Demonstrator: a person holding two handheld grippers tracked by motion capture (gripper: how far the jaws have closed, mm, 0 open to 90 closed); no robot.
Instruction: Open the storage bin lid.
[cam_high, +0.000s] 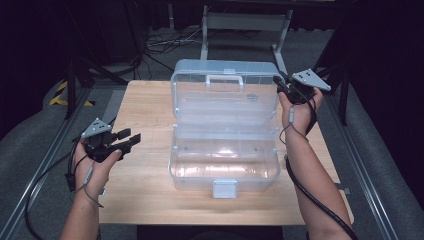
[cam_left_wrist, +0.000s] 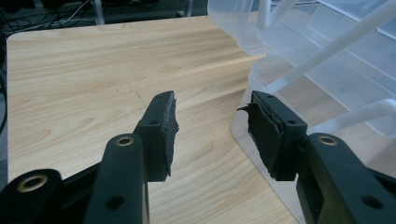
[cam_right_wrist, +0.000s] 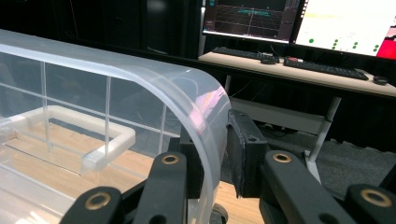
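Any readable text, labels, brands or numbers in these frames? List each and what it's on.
None readable.
Embossed mark on the clear box's lid: too small to read.
Monitors behind the table: charts and coloured dots, any text too blurred.
Keyboards: key legends too small.

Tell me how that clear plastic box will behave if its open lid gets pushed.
The box looks empty and thin-walled, so it is probably light and may slide on the smooth table. Its raised lid, with the right tongs straddling its edge, would likely flex or swing on its hinge.
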